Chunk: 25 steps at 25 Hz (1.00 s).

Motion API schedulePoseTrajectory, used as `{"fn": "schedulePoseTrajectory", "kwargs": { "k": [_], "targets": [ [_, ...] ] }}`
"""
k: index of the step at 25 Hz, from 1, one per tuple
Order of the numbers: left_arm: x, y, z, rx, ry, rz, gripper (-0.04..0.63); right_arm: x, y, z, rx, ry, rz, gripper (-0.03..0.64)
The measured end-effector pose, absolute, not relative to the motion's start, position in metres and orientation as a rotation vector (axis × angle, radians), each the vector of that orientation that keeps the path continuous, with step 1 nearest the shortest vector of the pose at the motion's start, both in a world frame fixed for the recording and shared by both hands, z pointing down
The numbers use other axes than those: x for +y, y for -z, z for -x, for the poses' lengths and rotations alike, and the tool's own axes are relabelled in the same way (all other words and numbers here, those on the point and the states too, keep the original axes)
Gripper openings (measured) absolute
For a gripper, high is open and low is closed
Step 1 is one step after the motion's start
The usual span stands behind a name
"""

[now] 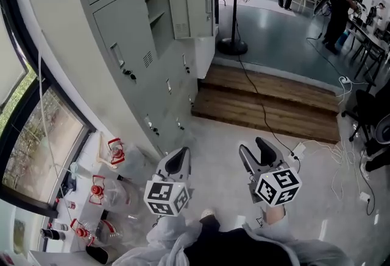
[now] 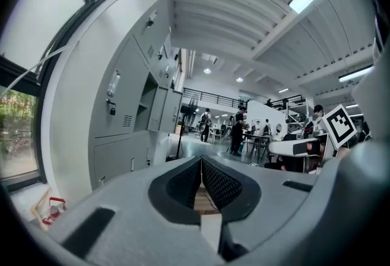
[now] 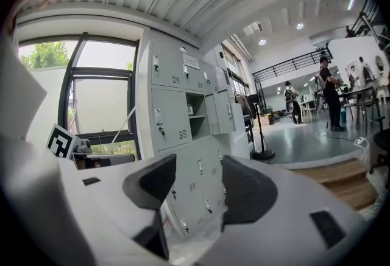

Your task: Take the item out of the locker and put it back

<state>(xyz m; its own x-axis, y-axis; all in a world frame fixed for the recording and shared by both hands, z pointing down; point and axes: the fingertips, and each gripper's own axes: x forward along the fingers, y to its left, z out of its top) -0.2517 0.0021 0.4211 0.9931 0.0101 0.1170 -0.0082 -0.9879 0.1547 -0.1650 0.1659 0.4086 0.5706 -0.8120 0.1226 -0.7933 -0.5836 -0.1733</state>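
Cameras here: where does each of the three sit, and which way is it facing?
Head view: on the person's head, looking steeply down at the left gripper, right gripper and grey metal lockers; dark clothing shows.
Left gripper view: on that gripper, looking along shut jaws toward the hall.
Right gripper view: on that gripper, looking between open jaws at the lockers.
Shared: all three show the open locker compartment.

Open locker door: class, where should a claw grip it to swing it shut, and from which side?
Open locker door: probably its free vertical edge by the latch, from the aisle side; it stands swung out from its hinges, leaving that thin edge exposed.
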Motion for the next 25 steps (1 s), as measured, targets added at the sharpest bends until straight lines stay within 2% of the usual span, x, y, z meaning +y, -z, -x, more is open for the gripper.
{"fn": "schedulePoseTrajectory", "kwargs": {
  "k": [11, 25],
  "targets": [
    [-0.045, -0.418, 0.191, -0.004, -0.146, -2.996, 0.009, 0.119, -0.407, 0.102, 1.395, 0.264, 2.668, 0.224],
    [-0.056, -0.439, 0.188, -0.016, -0.212, -2.97, 0.009, 0.113, -0.425, 0.091, 1.361, 0.331, 2.651, 0.224]
  ]
}}
